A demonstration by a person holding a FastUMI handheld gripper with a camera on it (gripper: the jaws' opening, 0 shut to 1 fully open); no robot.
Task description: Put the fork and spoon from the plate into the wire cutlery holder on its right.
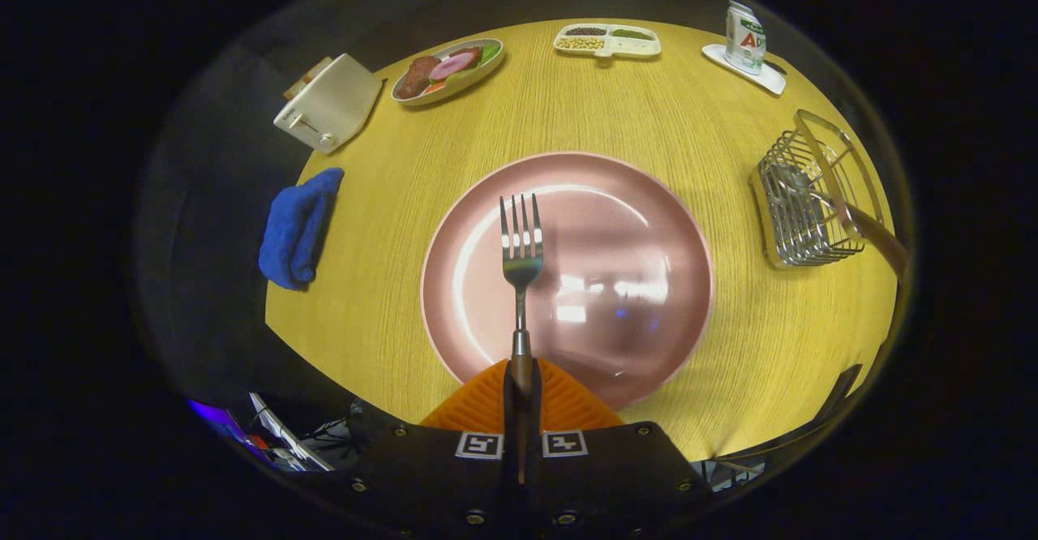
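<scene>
Gripper view: left of the claw [521,386] lies a blue cloth [298,228]. Its fingers pinch the fork [520,252] by the handle, tines pointing ahead over the pink plate [632,224]. Far right stands the wire cutlery holder [807,199], a wooden-handled utensil [872,232] leaning inside.

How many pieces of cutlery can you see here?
2. A silver metal fork with a wooden handle is clamped in the gripper, over the round pink plate. A wooden-handled utensil stands in the wire cutlery holder; its head is hidden there.
</scene>
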